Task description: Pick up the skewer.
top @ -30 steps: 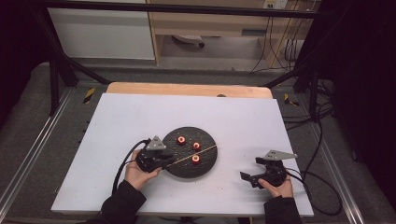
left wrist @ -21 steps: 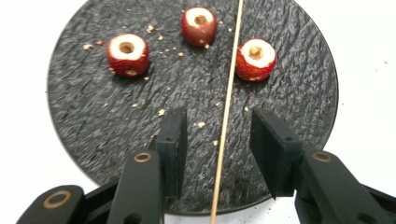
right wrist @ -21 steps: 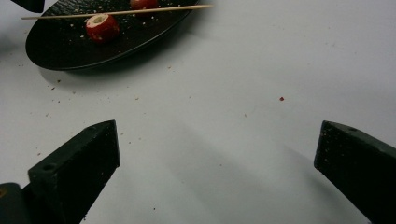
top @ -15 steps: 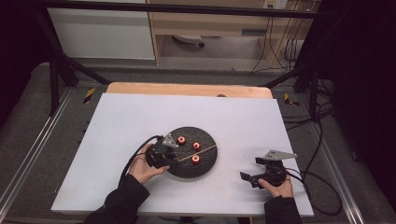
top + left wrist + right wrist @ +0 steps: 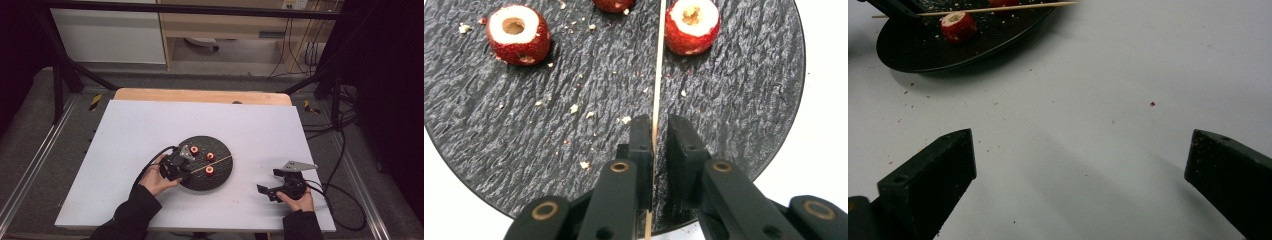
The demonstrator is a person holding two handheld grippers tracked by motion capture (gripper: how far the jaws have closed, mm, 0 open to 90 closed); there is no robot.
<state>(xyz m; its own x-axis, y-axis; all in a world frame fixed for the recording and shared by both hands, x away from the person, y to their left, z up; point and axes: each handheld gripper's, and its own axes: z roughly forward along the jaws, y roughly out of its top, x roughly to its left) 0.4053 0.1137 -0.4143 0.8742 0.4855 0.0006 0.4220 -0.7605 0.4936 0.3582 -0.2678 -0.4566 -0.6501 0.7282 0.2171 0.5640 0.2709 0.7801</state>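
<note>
A round black plate (image 5: 222,149) sits at the middle of the white table and carries three cored red strawberry pieces (image 5: 194,149). A thin wooden skewer (image 5: 216,162) lies across the plate. My left gripper (image 5: 187,168) reaches over the plate's near-left rim. In the left gripper view its jaws (image 5: 659,125) are drawn together on the skewer (image 5: 657,75), which rests against one jaw. Strawberry pieces (image 5: 519,34) lie beyond on either side. My right gripper (image 5: 269,181) rests on the table right of the plate, open (image 5: 1080,150), nothing between its jaws.
Crumbs and red specks dot the plate (image 5: 574,125) and the white table (image 5: 1098,100). The right gripper view catches the plate (image 5: 948,50) with one strawberry piece (image 5: 958,26) and the skewer (image 5: 998,9) at top left. Cables trail from both grippers.
My left gripper has moved right from the plate's left edge onto the plate, up to the skewer. The right gripper has stayed still.
</note>
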